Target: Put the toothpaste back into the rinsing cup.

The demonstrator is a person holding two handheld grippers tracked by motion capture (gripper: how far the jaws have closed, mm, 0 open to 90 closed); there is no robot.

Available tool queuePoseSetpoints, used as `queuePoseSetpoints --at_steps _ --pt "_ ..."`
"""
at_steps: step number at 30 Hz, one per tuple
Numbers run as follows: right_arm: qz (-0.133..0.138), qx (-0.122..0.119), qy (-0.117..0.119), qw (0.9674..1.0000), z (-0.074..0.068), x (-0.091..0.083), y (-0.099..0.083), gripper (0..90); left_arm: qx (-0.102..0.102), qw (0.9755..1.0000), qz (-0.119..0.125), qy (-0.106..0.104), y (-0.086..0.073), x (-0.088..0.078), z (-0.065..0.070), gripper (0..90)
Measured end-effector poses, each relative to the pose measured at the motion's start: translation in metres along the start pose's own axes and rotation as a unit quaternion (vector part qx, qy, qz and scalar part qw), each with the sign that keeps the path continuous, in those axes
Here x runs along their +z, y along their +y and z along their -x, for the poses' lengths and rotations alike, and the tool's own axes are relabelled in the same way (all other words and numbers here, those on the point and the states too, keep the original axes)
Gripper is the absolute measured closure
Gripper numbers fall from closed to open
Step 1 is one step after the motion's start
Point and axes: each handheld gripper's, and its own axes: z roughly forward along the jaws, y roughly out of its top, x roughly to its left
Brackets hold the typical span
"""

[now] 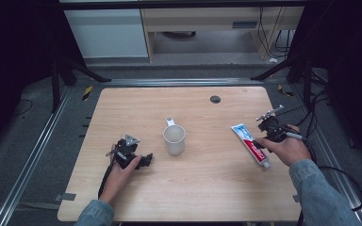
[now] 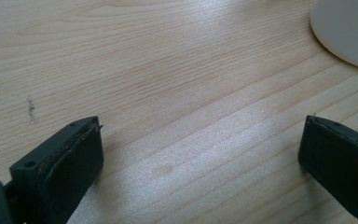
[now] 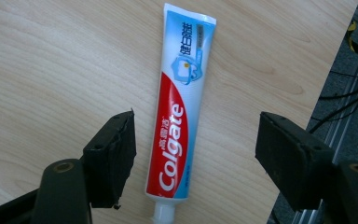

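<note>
Right gripper [image 3: 196, 154] hovers with jaws apart over the toothpaste tube [image 3: 179, 112], gripping nothing; left gripper [image 2: 200, 154] also released

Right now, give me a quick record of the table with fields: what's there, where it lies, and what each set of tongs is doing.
surface: wooden table
toothpaste tube: lying flat near the table's right edge, cap toward the person
white cup: upright at the table's middle, handle pointing away
right tongs: open above the tube, one jaw either side, not touching it
left tongs: open over bare wood, cup just ahead
held: nothing
</note>
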Motion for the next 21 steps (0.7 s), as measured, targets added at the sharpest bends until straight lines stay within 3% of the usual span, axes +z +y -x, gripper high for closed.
queuePoseSetpoints --at_steps 10,21 --pt "-0.029 0.003 0.004 0.9996 0.013 0.013 0.013 33.3 -0.002 1.0 0.002 0.0 0.0 0.0 0.0 0.0" --pt "-0.063 0.004 0.027 0.9976 0.014 0.029 0.028 40.9 -0.002 1.0 0.0 0.002 0.001 0.0 0.0 0.0"
